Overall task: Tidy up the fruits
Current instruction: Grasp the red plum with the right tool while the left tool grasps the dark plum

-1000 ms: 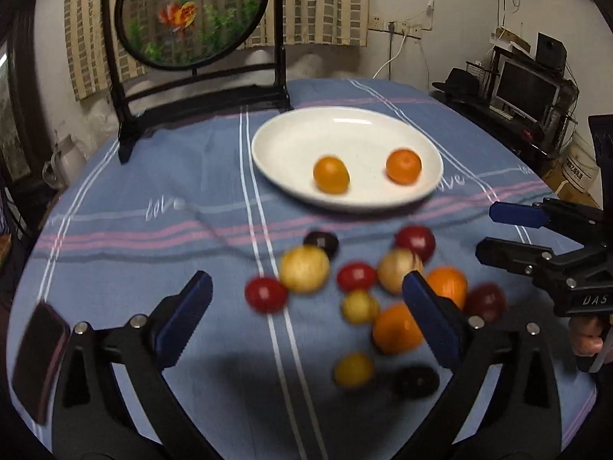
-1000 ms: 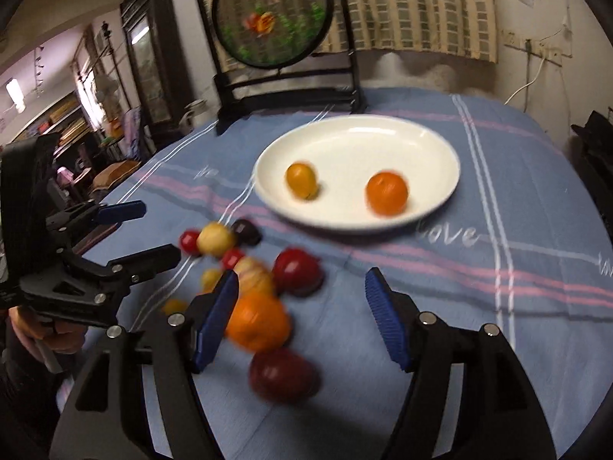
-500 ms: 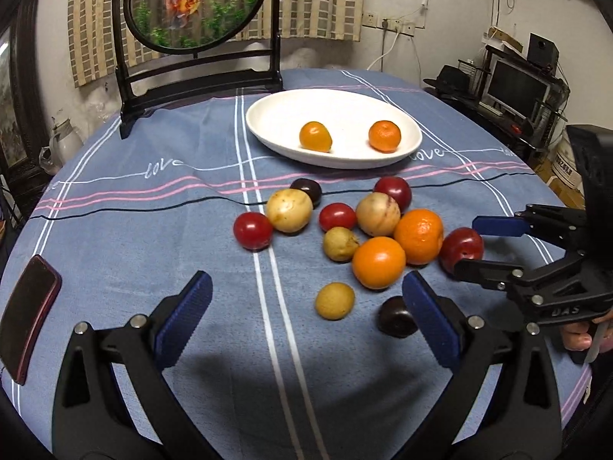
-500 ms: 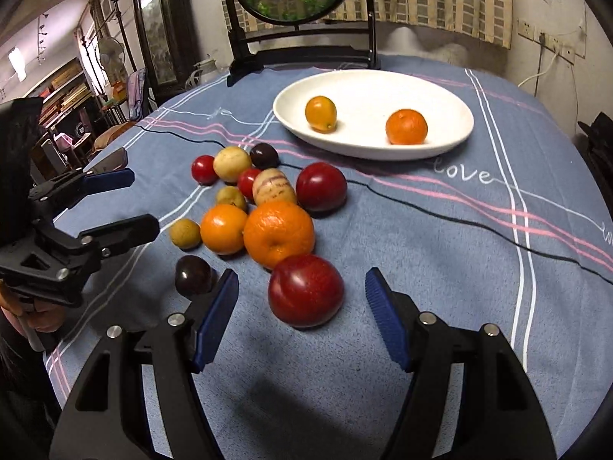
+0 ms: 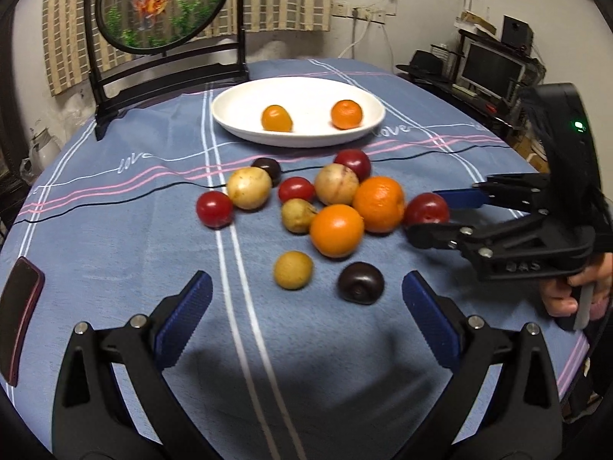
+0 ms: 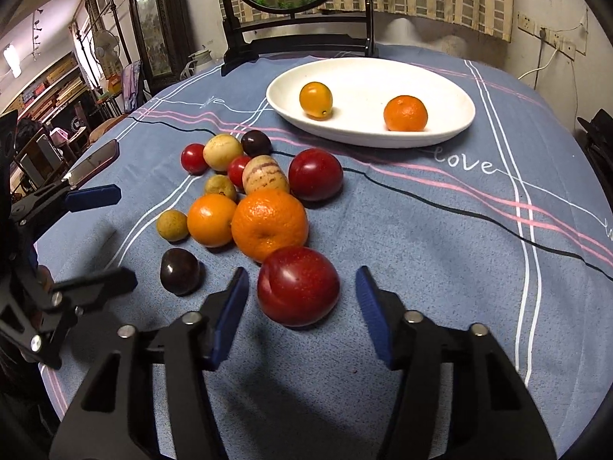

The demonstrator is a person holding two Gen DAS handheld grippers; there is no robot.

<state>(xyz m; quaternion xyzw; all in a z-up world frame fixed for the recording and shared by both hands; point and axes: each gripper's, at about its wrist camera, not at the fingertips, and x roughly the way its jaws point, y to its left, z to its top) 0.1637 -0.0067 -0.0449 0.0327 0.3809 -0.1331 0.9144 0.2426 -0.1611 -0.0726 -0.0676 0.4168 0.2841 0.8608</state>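
Observation:
Several loose fruits lie on the blue tablecloth: two oranges (image 5: 336, 230), red, yellow and dark ones. A white plate (image 5: 245, 122) behind them holds a yellow-orange fruit (image 5: 276, 118) and a mandarin (image 5: 346, 114). My right gripper (image 6: 302, 299) is open with a red plum (image 6: 298, 286) between its pads, not touching; it also shows in the left wrist view (image 5: 440, 214). My left gripper (image 5: 302, 306) is open and empty, just short of a small yellow fruit (image 5: 293, 270) and a dark plum (image 5: 360, 282); it also shows in the right wrist view (image 6: 95, 234).
A round fish screen on a black stand (image 5: 168, 73) stands behind the plate. A dark phone (image 5: 19, 322) lies at the table's left edge. A monitor and clutter (image 5: 490, 73) are off the table to the right.
Both grippers have come down and closer to the fruit pile. My right gripper has moved forward so the red plum sits between its open pads.

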